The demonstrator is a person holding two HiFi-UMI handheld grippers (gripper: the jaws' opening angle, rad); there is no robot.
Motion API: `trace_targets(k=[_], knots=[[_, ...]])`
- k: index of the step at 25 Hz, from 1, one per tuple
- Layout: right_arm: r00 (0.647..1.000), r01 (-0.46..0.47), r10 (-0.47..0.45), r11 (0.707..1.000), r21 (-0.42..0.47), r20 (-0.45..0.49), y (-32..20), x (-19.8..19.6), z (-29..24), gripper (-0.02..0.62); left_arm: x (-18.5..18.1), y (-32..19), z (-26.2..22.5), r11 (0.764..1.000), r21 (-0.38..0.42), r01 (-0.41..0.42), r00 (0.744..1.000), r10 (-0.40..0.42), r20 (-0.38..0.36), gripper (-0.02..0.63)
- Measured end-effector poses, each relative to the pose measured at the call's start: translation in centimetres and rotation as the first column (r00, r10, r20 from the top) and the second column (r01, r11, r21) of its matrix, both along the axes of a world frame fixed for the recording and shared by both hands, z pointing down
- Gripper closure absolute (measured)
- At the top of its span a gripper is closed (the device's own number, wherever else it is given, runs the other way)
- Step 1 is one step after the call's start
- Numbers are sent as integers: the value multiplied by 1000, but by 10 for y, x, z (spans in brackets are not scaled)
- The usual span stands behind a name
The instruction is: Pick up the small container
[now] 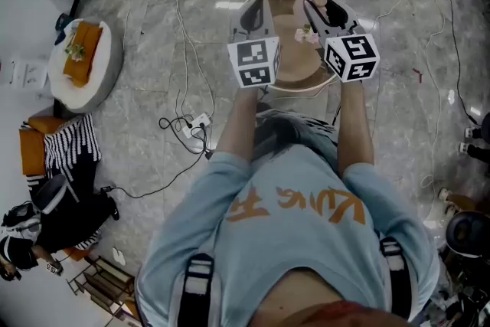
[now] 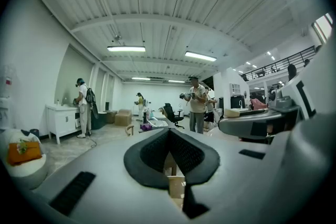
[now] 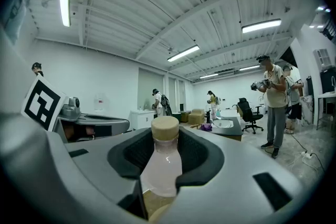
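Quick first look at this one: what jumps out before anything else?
The right gripper is clamped on a small pinkish bottle with a tan cap, which stands upright between its jaws. Beside it, the left gripper is shut with nothing in it. Both are held over a round table in front of the person.

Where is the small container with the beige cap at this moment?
The small container is on the person's right, clamped between the jaws of the right gripper, which holds it over the round table.
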State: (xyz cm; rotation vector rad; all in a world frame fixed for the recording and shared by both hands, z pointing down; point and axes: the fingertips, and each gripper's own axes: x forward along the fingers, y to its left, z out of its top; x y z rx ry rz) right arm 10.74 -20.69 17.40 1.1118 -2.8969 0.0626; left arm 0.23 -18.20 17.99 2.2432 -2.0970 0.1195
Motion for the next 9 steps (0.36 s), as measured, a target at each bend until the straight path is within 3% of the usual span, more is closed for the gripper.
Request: trace_targets(k=[9], knots=[[1000,12,-12,1000,2,3,-3,-8,1,446,-8,-3,-3,1000,13,6,1000,-7,7,582]])
